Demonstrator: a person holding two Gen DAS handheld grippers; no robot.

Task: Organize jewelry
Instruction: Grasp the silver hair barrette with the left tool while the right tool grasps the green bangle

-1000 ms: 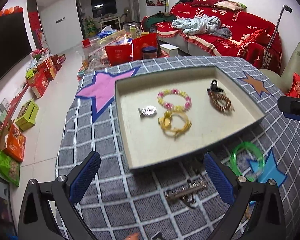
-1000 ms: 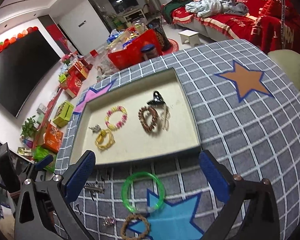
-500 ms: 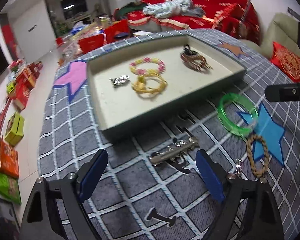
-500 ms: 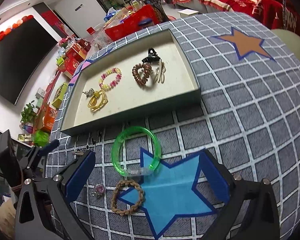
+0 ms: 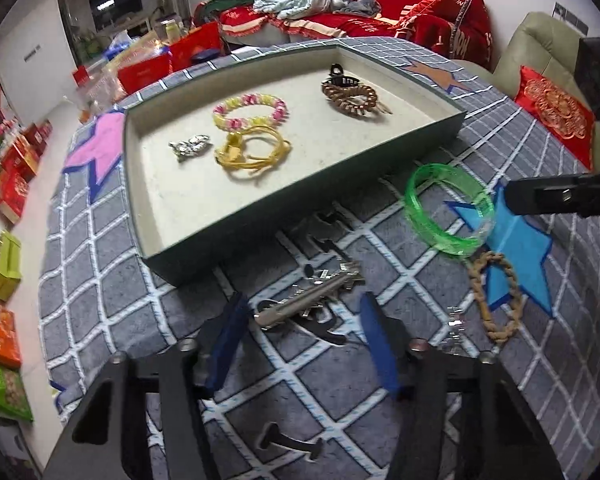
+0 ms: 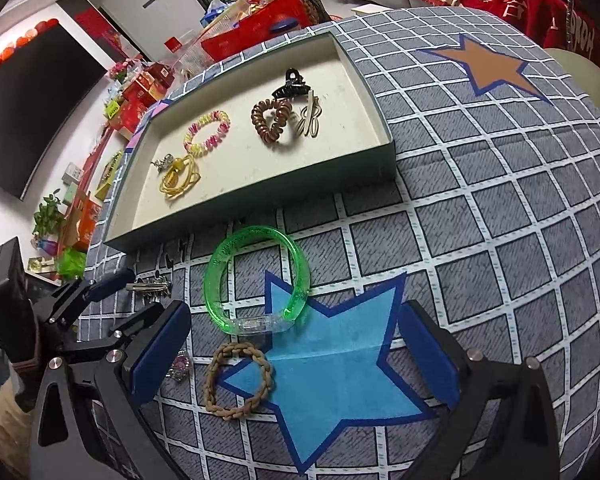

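Note:
A silver hair clip [image 5: 308,296] lies on the checked tablecloth between the blue pads of my left gripper [image 5: 302,312]. Its jaws are closing, and neither pad touches the clip. My right gripper [image 6: 296,320] stands open low over a green bangle [image 6: 256,276] and a braided brown ring [image 6: 238,376], both on the cloth between its fingers. Behind them the shallow tray [image 5: 300,196] holds a pink-and-yellow bead bracelet [image 5: 250,110], a yellow cord bracelet [image 5: 252,152], a silver brooch [image 5: 190,146], a brown spiral hair tie [image 5: 350,96] and a black claw clip [image 5: 340,74].
A small sparkly trinket [image 6: 180,364] lies by the right gripper's left finger. The left gripper [image 6: 112,280] shows at the left of the right wrist view. A red sofa [image 5: 380,4] stands behind the table, and boxes and packets crowd the floor on the left.
Both grippers have sunk toward the tablecloth and tipped downward. The left jaws have narrowed around the silver clip. The bangle and braided ring now lie between the right fingers.

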